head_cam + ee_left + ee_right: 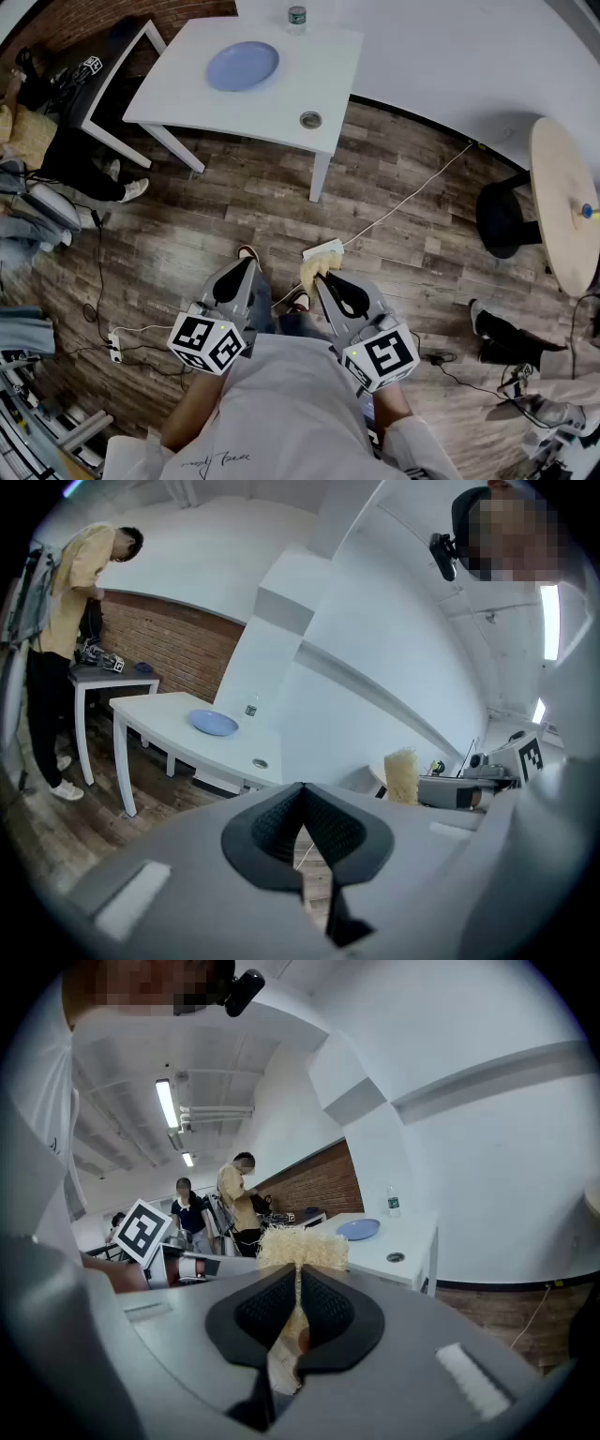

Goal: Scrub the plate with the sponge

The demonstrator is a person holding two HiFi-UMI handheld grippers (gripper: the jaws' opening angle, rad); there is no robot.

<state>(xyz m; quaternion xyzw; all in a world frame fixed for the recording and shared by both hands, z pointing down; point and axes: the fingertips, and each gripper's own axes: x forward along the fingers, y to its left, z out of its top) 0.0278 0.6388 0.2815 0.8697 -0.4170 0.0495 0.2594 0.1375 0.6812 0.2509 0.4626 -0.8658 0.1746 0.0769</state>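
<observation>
Well back from the white table [323,70], where the blue plate [242,66] lies near the middle, my right tool [298,1277] is clamped on the yellow sponge [302,1246], while my left tool [302,797] is closed with nothing in it.

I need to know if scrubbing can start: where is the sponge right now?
The sponge is clamped in the right claw, low in the head view, well short of the blue plate on the white table.
</observation>
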